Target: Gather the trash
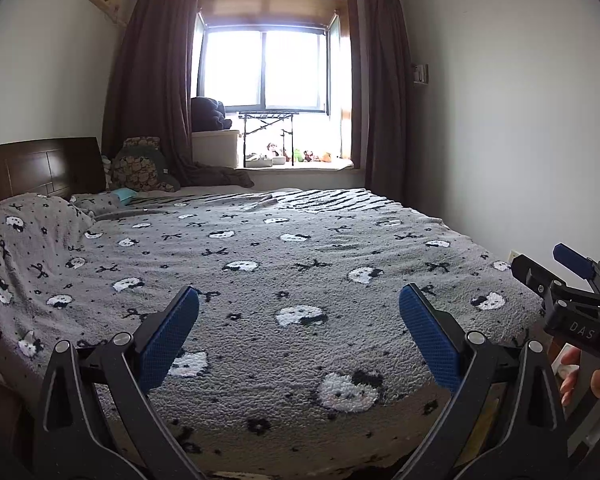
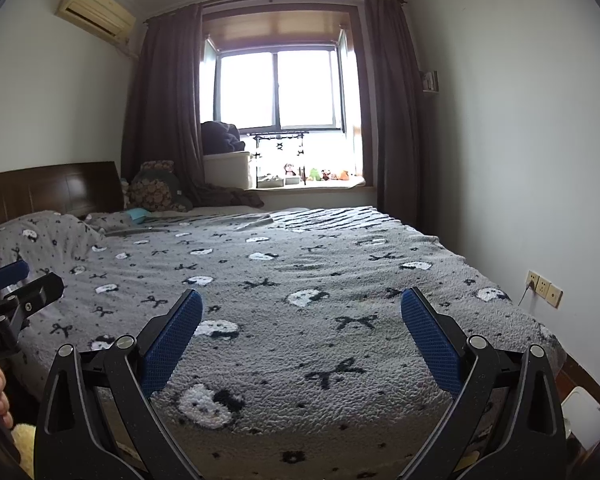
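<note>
- Your left gripper (image 1: 299, 320) and right gripper (image 2: 302, 322) hover side by side over the bed (image 1: 300, 248), fingers spread wide and empty, ready to search.
- No trash visible on the blanket; can't tell where it is.

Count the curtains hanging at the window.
2. One brown curtain hangs left of the window, its hem bunched on the bed's far edge; the other curtain hangs right of it, down past the sill. Both are drawn open. None seems hidden.
</note>
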Demonstrator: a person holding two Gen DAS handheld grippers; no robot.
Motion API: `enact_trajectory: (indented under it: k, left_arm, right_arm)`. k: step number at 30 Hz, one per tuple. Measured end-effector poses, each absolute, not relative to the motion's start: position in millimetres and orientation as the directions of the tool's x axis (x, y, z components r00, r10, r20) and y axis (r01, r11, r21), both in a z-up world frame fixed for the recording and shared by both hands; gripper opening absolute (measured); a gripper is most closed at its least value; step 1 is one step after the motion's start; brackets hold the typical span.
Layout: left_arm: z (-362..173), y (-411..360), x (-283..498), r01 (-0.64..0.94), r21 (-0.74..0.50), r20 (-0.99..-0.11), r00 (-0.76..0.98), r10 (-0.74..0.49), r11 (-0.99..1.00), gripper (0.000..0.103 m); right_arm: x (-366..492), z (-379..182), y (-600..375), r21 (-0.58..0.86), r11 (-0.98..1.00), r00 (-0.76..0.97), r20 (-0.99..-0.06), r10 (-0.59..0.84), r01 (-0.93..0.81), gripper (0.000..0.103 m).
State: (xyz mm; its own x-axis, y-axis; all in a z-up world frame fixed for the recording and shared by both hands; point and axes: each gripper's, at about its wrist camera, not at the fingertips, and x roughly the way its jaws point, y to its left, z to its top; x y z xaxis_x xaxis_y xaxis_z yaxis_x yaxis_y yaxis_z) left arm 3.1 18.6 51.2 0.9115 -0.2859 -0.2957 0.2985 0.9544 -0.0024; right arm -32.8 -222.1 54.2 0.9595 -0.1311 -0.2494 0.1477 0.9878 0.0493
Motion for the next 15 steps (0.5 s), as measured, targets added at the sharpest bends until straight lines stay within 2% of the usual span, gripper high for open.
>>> enact_trajectory:
  k: [15]
  left_arm:
    - [51.5,24.8,4.5,0.280,-0.014,-0.287,0.919,-0.272,0.960,0.095]
  right_arm:
    - [-31.9,54.3,-221.9,0.050,0.988,0.958,-0.257,-0.130,0.148,0.100]
